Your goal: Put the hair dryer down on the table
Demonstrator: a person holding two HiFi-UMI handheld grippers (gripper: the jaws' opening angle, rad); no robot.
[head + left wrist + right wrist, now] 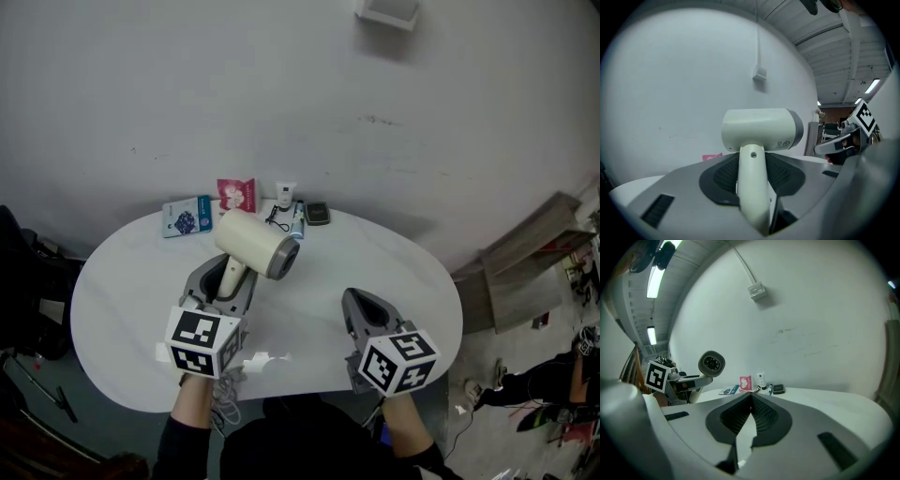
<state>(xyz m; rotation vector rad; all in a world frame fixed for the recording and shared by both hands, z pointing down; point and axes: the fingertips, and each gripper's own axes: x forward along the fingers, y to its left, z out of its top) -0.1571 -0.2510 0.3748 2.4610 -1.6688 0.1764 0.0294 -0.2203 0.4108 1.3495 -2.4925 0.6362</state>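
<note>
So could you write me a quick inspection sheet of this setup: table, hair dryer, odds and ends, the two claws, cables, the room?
Surface: white oval table, mostly bare.
Job's things: cream hair dryer, held up by its handle, not yet set down.
Clutter: blue packet, pink packet, white tube and small dark case, grouped at the far edge.
Grippers: left gripper clamped on the dryer's handle; right gripper shut, nothing between its jaws.
Cables: no cord seen on the dryer; a small dark loop by the tube, perhaps a cord.
Surroundings: plain white wall with a wall box; wooden boards at the right.
</note>
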